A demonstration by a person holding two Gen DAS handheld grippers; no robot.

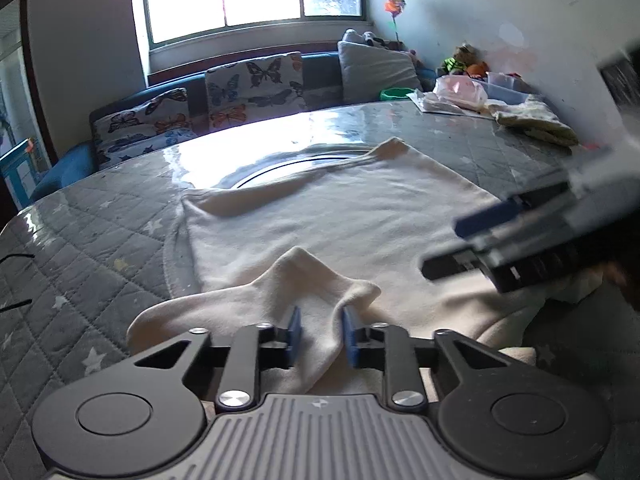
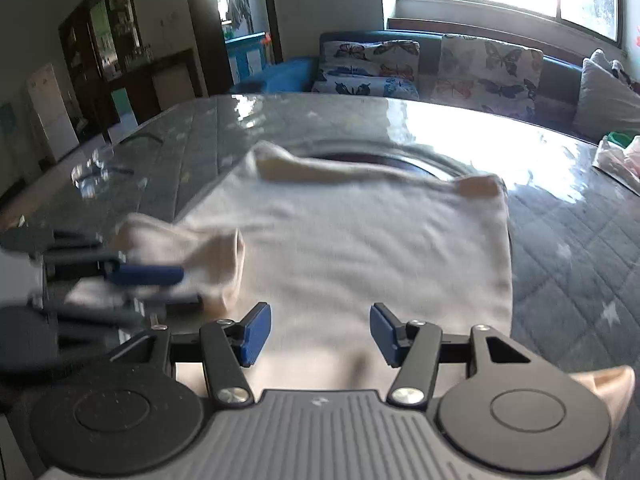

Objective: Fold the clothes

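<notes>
We had the left tongs (image 1: 320,334) clenched on a raised fold of the cream knit garment (image 1: 340,216) lying on the grey quilted tabletop (image 1: 100,240); the right tongs (image 2: 320,334) hung released. That slim pinch could slip, dropping the fold.

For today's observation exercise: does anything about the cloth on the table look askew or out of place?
Yes. The cream garment lies mostly flat, but its near-left corner is bunched into a raised peak between the left gripper pads. The far edge is also rumpled rather than straight.
</notes>
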